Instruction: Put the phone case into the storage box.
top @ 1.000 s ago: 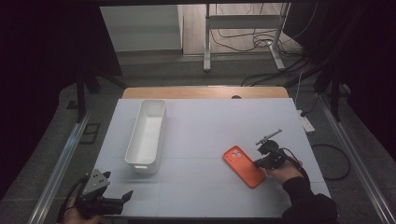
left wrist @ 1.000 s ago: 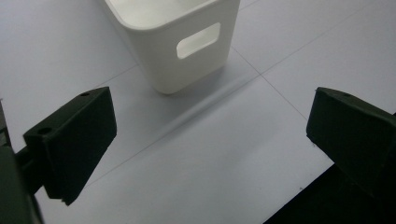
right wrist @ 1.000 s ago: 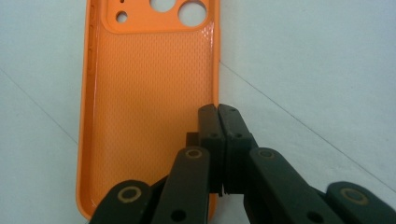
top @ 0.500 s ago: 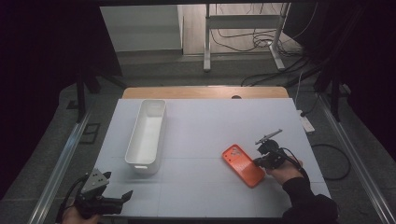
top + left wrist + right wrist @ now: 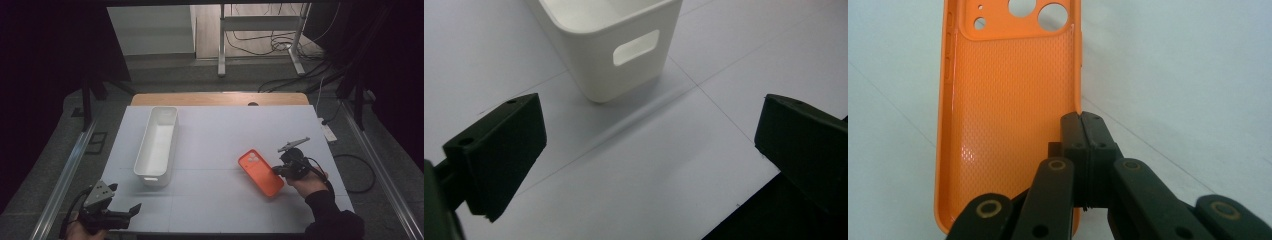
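An orange phone case (image 5: 261,172) lies inner side up on the white table, right of the middle. In the right gripper view the orange phone case (image 5: 1008,100) shows its camera holes at the far end. My right gripper (image 5: 277,170) is shut on the case's right side wall, and the jaws of the right gripper (image 5: 1081,120) meet on that rim. A long white bin (image 5: 156,142) stands empty at the left. My left gripper (image 5: 132,210) hovers open near the table's front left corner. In its own view the left gripper (image 5: 651,145) points at the near handle end of the bin (image 5: 609,45).
The white table top (image 5: 225,135) has a wooden strip (image 5: 220,98) along its far edge. Beyond the table, a metal stand (image 5: 260,40) and loose cables (image 5: 280,47) rest on the floor. The table's front edge shows dark in the left gripper view.
The right gripper and the orange case have shifted very slightly. The left gripper has stayed in place.
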A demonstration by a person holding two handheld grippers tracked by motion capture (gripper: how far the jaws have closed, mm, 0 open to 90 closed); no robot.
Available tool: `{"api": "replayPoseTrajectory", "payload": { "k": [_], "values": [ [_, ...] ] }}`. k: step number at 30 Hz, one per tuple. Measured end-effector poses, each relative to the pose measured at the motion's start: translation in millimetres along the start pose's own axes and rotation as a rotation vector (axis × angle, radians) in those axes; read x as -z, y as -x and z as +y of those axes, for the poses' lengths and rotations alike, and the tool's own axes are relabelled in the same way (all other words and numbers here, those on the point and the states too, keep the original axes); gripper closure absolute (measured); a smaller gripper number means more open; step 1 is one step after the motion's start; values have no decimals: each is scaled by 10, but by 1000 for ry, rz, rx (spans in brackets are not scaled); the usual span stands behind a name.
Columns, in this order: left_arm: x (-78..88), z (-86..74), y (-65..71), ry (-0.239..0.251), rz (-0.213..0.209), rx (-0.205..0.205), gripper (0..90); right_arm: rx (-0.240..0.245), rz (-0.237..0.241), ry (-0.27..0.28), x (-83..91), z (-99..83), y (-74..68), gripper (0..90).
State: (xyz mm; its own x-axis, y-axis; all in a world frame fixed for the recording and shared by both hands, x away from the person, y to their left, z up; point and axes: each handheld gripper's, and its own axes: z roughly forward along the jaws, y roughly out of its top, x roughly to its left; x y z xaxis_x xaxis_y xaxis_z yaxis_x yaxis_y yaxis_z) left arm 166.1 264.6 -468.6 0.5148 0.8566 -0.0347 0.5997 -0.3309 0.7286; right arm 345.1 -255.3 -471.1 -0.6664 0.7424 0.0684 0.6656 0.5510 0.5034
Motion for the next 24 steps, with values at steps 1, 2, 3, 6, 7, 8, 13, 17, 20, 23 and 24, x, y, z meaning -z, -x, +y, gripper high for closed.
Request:
{"api": "replayPoseTrajectory", "payload": {
  "k": [1, 2, 3, 6, 7, 8, 13, 17, 20, 23, 24],
  "values": [
    [1, 0, 2, 0, 3, 1, 4, -1, -1, 6, 10, 1, -1, 889],
    [-4, 2, 8, -4, 8, -1, 1, -4, 0, 13, 29, 4, -5, 889],
    [-6, 4, 9, -6, 10, -3, 0, -2, 2, 24, 50, 5, -5, 889],
    [-15, 10, 21, -16, 16, -12, 0, -3, 0, 43, 88, 9, -8, 889],
    [-18, 13, 25, -20, 19, -15, 0, -4, 0, 46, 96, 9, -10, 889],
    [-21, 15, 31, -21, 19, -17, 0, -6, -1, 50, 107, 9, -12, 889],
    [-21, 17, 37, -20, 7, -32, 4, -9, -2, 72, 151, 15, -18, 889],
    [-12, 15, 37, -14, 6, -33, 1, -11, 1, 89, 178, 20, -30, 889],
    [-10, 17, 35, -13, 9, -28, 0, -12, 6, 101, 196, 23, -40, 889],
    [-9, 18, 32, -12, 11, -23, 0, -5, 8, 114, 218, 26, -51, 889],
    [-11, 19, 30, -11, 12, -19, 0, -5, 8, 114, 218, 26, -51, 889]
  ]
}}
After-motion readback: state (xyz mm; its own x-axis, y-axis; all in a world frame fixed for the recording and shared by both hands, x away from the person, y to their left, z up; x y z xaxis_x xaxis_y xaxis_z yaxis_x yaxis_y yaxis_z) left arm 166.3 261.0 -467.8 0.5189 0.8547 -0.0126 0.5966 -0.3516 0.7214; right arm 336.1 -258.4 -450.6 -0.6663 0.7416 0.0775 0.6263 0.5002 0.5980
